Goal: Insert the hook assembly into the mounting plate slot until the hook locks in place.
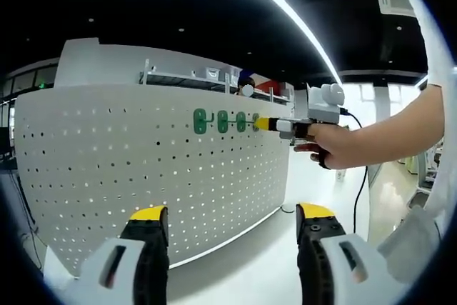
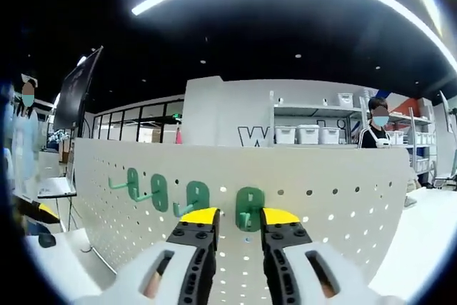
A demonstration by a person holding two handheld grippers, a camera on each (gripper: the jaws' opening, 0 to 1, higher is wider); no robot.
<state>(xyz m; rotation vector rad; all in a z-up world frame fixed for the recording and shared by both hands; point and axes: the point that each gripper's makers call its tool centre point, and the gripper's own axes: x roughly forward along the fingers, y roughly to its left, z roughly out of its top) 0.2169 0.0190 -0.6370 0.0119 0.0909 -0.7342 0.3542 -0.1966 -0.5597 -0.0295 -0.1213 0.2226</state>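
A white pegboard mounting plate [image 1: 128, 169] [image 2: 343, 191] stands upright on the table. Three green hooks [image 1: 222, 121] [image 2: 158, 192] hang in a row on it. A fourth green hook [image 2: 249, 207] [image 1: 255, 122] sits against the board at the row's right end, between the yellow-tipped jaws of my right gripper [image 2: 240, 217] [image 1: 264, 124], which is shut on it. A person's hand [image 1: 335, 144] holds that gripper level at the board. My left gripper [image 1: 233, 213] hangs back low in front of the board, open with nothing between its jaws.
The white tabletop [image 1: 264, 262] runs along the foot of the board. A black cable [image 1: 360, 191] hangs from the right gripper. Behind the board are shelves with white bins [image 2: 307, 133], a standing person [image 2: 377, 133] and a dark monitor [image 2: 77, 91] at the left.
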